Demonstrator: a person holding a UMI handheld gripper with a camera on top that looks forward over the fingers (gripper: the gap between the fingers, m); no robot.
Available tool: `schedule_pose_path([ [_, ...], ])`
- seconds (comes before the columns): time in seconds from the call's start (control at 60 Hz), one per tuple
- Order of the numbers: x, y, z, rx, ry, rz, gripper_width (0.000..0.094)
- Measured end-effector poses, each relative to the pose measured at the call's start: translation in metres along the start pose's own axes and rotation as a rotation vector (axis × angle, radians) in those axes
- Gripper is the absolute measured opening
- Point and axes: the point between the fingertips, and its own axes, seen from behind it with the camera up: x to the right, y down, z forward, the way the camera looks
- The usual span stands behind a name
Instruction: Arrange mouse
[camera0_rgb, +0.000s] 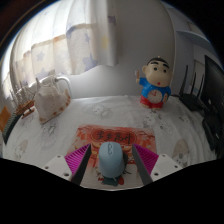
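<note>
A pale blue mouse (111, 160) sits lengthwise between my gripper's (110, 149) two fingers, its front end pointing away from me. Both pink pads (82, 158) touch its sides, so the gripper is shut on it. The mouse is just above a white patterned tablecloth (175, 135), and a small shadow lies under its near end. Just beyond the fingertips lies a flat red and orange printed mat (110, 132).
A cartoon boy doll (153, 82) in a blue top stands at the back right of the table. A pale bag-like object (50, 96) stands at the back left. A dark chair or screen (207, 90) is at the far right. Light curtains (90, 35) hang behind.
</note>
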Motion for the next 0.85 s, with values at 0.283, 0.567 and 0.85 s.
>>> schedule_pose_path([
  [0.283,0.002,-0.004,-0.173,-0.099,0.018,-0.023,0.0851],
  [0.567,0.0,0.002,-0.239,-0.082,0.033,-0.046,0.0851],
  [0.85,-0.022,0.006,-0.235,-0.094,0.001,-0.062,0.0851],
])
